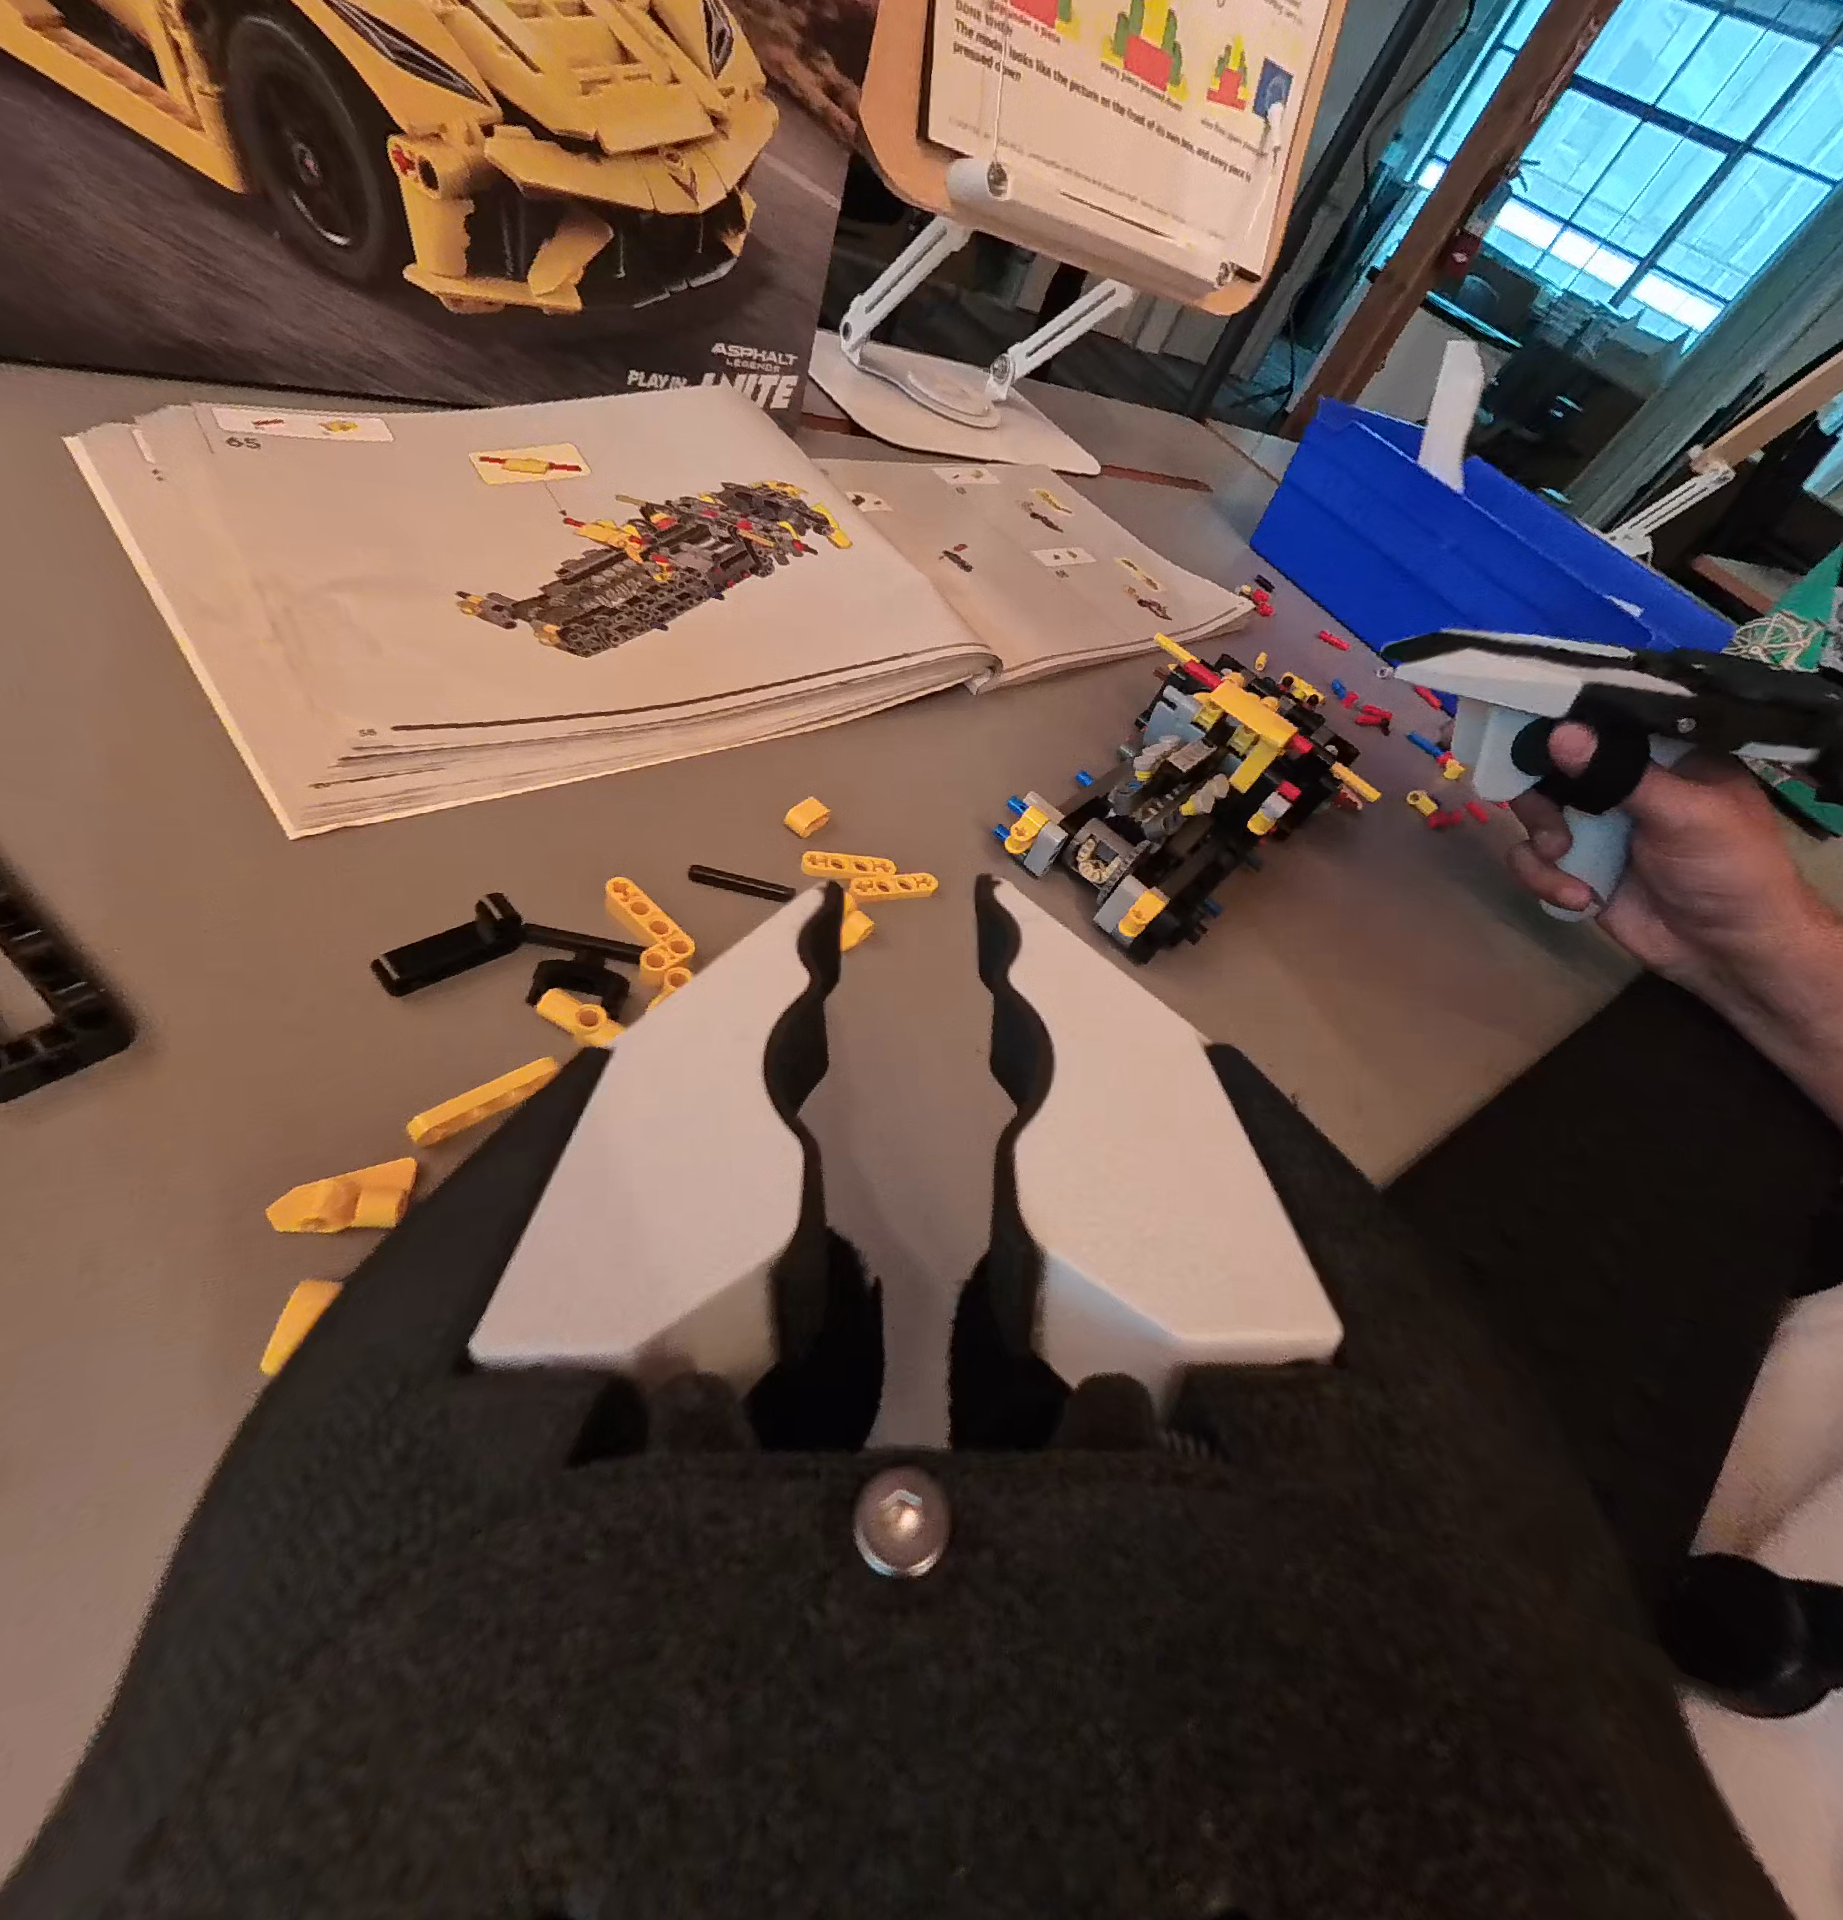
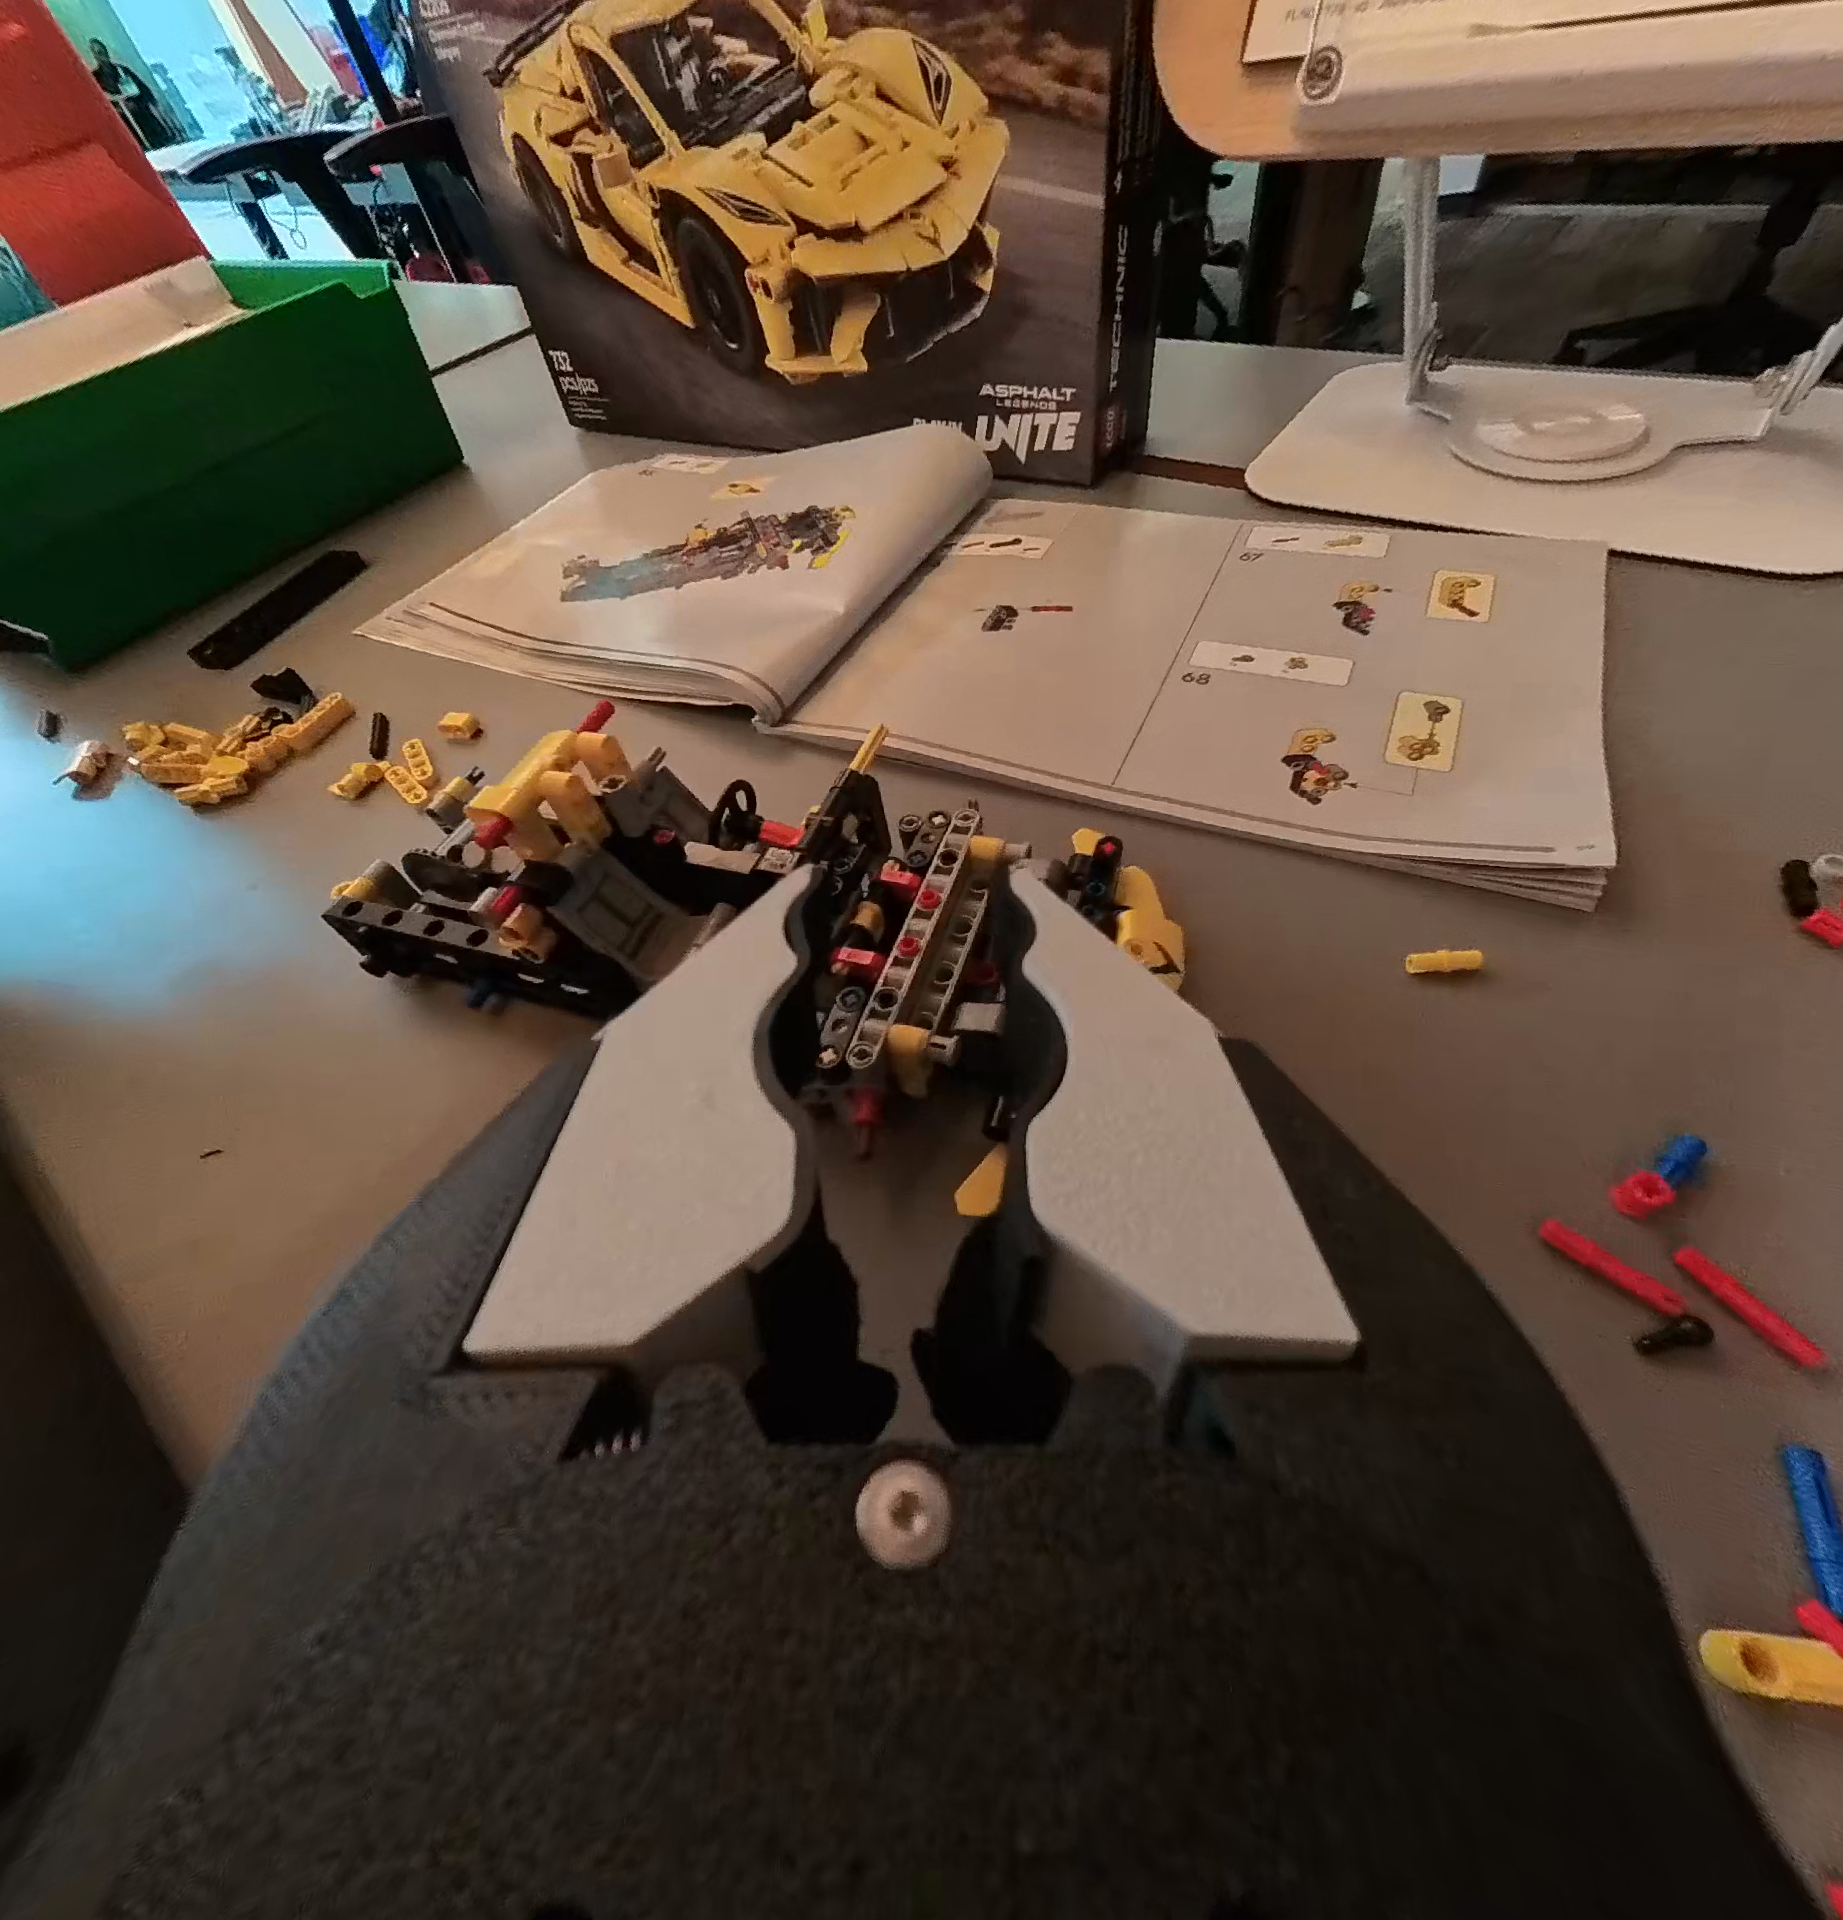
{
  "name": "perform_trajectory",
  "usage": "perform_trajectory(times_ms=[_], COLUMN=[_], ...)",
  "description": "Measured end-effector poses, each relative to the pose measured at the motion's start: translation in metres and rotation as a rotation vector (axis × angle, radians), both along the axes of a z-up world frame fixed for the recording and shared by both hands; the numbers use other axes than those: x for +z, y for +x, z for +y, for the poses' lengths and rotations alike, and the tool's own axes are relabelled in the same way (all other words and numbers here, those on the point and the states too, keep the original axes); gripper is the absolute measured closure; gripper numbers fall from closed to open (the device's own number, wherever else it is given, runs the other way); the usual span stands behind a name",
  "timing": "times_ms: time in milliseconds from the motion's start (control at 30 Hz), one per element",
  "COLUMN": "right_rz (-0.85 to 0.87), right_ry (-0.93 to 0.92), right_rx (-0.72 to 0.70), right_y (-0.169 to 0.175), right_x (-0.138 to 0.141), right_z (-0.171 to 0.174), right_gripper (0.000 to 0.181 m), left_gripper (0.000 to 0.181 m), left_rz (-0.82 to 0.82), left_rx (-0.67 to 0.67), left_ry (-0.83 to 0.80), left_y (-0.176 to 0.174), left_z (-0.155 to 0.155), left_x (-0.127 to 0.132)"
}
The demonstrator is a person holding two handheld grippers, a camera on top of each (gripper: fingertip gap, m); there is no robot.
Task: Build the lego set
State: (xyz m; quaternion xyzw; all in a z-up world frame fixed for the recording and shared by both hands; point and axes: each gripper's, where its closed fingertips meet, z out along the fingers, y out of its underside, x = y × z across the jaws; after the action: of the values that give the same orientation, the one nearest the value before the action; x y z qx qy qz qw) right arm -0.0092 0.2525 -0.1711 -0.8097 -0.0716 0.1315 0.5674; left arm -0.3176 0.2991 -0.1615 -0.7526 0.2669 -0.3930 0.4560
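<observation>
In the left wrist view, a black frame piece point(image 1: 34, 997) lies at the left edge on the grey bench point(image 1: 273, 914). Right of it, loose yellow and black pieces point(image 1: 626, 935) are scattered in the middle left of the frame, below the open instruction booklet point(image 1: 543, 592). The set's box point(image 1: 377, 177), with its yellow car picture, stands in the upper left. The left gripper point(image 1: 906, 894) fills the lower centre; its jaws stand apart with a clear gap and nothing between them, their tips just by the yellow pieces. Right of centre the half-built lego car point(image 1: 1187, 790) sits on the bench, apart from both grippers. At the right edge a hand point(image 1: 1675, 862) holds the right gripper point(image 1: 1416, 660) above small red and blue pins, in front of a blue bin point(image 1: 1416, 540).

In the right wrist view, a green bin point(image 2: 200, 457) sits at the upper left, with a yellow heap point(image 2: 221, 743) below it. The lego car point(image 2: 605, 883) lies in the centre, seen partly through the gap of the right gripper point(image 2: 912, 883), whose jaws are spread and hold nothing. Red, blue and yellow pins point(image 2: 1675, 1278) lie at the right.
</observation>
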Motion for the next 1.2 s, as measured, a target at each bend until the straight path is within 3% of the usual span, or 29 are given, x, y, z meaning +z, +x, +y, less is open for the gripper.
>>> perform_trajectory(times_ms=[100, 267, 400, 500, 733, 800, 933, 1000, 1100, 1133, 1200], right_rz=[-0.012, 0.013, 0.006, -0.004, 0.01, 0.009, 0.019, 0.025, 0.028, 0.027, 0.027], right_ry=[-0.008, -0.015, -0.028, -0.033, -0.038, -0.039, -0.034, -0.028, -0.027, -0.026, -0.021], right_rx=[0.009, 0.029, 0.035, 0.028, 0.028, 0.032, 0.038, 0.037, 0.037, 0.036, 0.032], right_y=[-0.002, -0.005, -0.006, -0.004, -0.002, -0.003, -0.004, -0.004, -0.004, -0.003, -0.003], right_x=[-0.002, -0.002, -0.006, -0.007, -0.008, -0.008, -0.006, -0.005, -0.005, -0.004, -0.004], right_z=[-0.001, -0.001, -0.001, 0.0, 0.001, 0.001, 0.001, 0.0, 0.0, -0.001, -0.001], right_gripper=[0.153, 0.154, 0.154, 0.154, 0.155, 0.155, 0.155, 0.156, 0.156, 0.157, 0.157], left_gripper=[0.155, 0.155, 0.156, 0.156, 0.156, 0.173, 0.173, 0.173, 0.174, 0.174, 0.174], left_rz=[0.012, 0.514, 0.746, 0.841, 0.983, 0.971, 0.937, 0.822, 0.441, 0.363, 0.324], left_rx=[-0.095, -0.21, -0.34, -0.436, -0.47, -0.474, -0.462, -0.418, -0.456, -0.491, -0.584], left_ry=[0.033, 0.159, 0.149, 0.153, 0.201, 0.192, 0.12, 0.099, 0.021, -0.008, -0.046], left_y=[-0.001, -0.038, -0.044, -0.042, -0.041, -0.038, -0.036, -0.022, 0.04, 0.062, 0.105], left_z=[-0.005, 0.034, 0.064, 0.073, 0.087, 0.085, 0.079, 0.073, 0.018, -0.008, -0.063], left_x=[0.006, -0.015, -0.04, -0.057, -0.078, -0.078, -0.072, -0.048, 0.006, 0.014, 0.005])
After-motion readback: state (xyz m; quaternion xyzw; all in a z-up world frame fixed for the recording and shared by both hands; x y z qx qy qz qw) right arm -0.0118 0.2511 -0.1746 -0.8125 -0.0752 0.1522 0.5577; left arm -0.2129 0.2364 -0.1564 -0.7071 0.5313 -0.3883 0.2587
